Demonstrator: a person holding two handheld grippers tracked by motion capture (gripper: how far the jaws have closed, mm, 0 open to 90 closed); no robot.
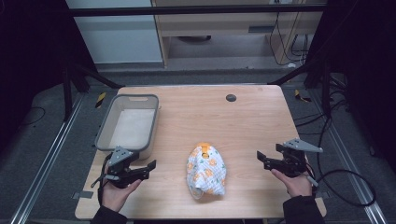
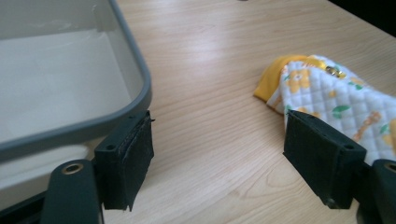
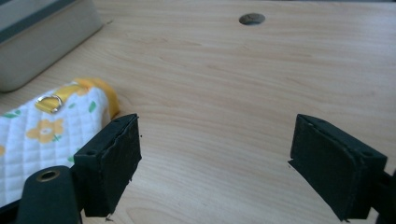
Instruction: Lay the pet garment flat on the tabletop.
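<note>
A pale wooden tabletop [image 1: 252,116] carries two things, set apart so that each can be reached from the near edge where a person sits. On its left side stands a grey plastic bin [image 1: 108,122], empty and open-topped, a likely destination for whatever is picked up. Near the middle of the near half lies a quilted cloth [image 1: 206,171], white with orange flowers and green leaves, crumpled in a loose heap with its yellow trim pointing toward the far edge; a small metal ring [image 3: 49,101] sits on that trim. A round hole [image 1: 230,97] marks the far part of the tabletop.

The left hand-held gripper [image 1: 144,170] hovers just near the bin's near right corner, jaws spread wide and pointing right at the cloth, gripping nothing. The right hand-held gripper [image 1: 262,159] waits well to the right of the cloth, jaws likewise spread and empty, aimed left toward it. The mirrored stance suggests a two-sided approach: one jaw pair for each edge of the limp fabric, which would sag or bunch if lifted from a single point. Neither tool touches the cloth yet, so the grasp appears not to have begun.
</note>
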